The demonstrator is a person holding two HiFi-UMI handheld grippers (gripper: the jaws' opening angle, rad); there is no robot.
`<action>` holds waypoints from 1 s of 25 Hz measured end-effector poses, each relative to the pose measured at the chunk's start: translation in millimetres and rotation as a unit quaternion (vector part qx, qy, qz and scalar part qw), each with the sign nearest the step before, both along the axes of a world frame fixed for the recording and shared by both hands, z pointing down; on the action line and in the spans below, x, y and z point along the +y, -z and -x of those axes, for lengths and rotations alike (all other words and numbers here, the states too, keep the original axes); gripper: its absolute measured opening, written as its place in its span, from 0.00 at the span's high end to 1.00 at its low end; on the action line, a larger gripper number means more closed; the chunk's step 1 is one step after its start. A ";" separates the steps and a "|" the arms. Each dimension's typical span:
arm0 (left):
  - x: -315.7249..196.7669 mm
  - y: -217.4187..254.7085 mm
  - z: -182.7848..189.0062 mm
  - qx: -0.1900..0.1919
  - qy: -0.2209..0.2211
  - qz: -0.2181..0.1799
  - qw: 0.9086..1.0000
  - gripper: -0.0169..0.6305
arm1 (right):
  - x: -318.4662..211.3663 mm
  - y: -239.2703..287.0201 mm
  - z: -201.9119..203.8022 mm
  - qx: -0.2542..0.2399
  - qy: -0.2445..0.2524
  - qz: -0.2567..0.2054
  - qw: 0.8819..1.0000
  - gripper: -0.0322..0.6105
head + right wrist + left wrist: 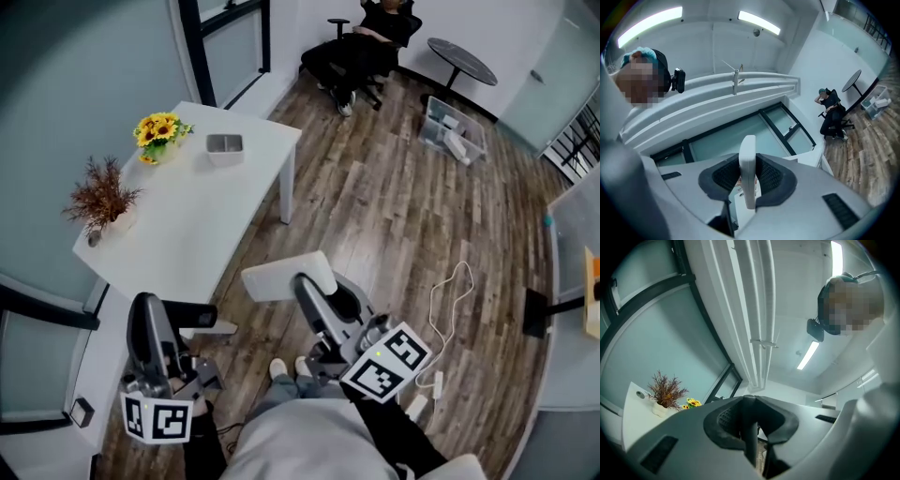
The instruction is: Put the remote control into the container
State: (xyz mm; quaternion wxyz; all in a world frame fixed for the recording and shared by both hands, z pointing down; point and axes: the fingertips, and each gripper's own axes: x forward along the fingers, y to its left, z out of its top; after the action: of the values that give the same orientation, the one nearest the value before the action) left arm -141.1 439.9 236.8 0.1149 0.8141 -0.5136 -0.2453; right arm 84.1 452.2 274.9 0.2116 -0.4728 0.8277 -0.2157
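Wood-plank floor fills the room, with glass partitions along the left side. A white table stands by that wall. Far off, a person sits in a black office chair near a round dark table, and a clear plastic box rests on the floor nearby.

Close to the camera, the right gripper has its jaws closed on a white remote control, which lies flat and sticks out past the tips over the floor, just off the table's near corner. The right gripper view shows the same slab edge-on (pinched between both dark pads).

The left gripper is clamped on a dark slim object, seen as a thin upright bar in the left gripper view.

The small grey container sits at the table's far end, well apart from both grippers. Sunflowers stand just beside it, with a dried reddish plant nearer.
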 end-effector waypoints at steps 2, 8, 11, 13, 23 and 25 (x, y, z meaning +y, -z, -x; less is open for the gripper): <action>0.7 -2.1 3.2 0.001 0.001 0.002 1.000 0.87 | 0.0 -0.3 1.0 0.001 -0.001 0.000 1.000 0.81; -2.8 -10.5 17.9 0.006 -0.003 0.010 1.000 0.87 | -5.8 -0.4 12.9 0.004 -0.008 0.001 1.000 0.81; -6.9 -14.4 22.1 0.008 -0.011 0.010 1.000 0.87 | -10.4 -0.6 17.7 0.001 -0.015 -0.004 1.000 0.81; -11.0 -17.1 24.9 0.009 -0.016 0.010 1.000 0.87 | -14.0 -1.2 20.9 0.002 -0.019 -0.007 1.000 0.81; -52.0 -17.6 20.5 0.006 -0.025 0.005 1.000 0.87 | -54.8 -2.9 18.6 0.006 -0.022 -0.012 1.000 0.81; -64.5 -20.3 16.6 0.004 -0.021 0.006 1.000 0.87 | -70.8 -4.7 15.1 0.004 -0.017 -0.014 1.000 0.81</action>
State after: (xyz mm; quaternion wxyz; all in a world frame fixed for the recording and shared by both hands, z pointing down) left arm -157.7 375.4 257.1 0.1274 0.8232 -0.4971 -0.2428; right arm 69.0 381.4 279.6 0.2181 -0.4849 0.8233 -0.1987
